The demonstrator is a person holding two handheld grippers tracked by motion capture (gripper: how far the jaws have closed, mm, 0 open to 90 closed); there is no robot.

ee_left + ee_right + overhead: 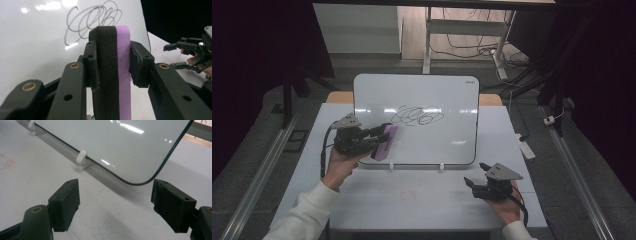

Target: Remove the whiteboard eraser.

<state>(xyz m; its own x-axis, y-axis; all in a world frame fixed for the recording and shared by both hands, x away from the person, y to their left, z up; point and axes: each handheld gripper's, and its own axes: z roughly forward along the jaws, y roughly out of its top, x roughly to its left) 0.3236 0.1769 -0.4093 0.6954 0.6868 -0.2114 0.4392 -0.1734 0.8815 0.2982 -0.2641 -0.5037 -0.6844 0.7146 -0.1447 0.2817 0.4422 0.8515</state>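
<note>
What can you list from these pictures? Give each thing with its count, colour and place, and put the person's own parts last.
whiteboard: one, white with dark rim, propped up at the middle of the table
scribble: one, black, on the whiteboard's upper middle
eraser: one, purple with black felt, held before the whiteboard's left part
clips: two, white, under the whiteboard's bottom edge
table: one, white, under everything
left gripper: one, black, shut on the eraser
right gripper: one, black, open, over the table at the whiteboard's right corner
sleeve: one, white, bottom left
</note>
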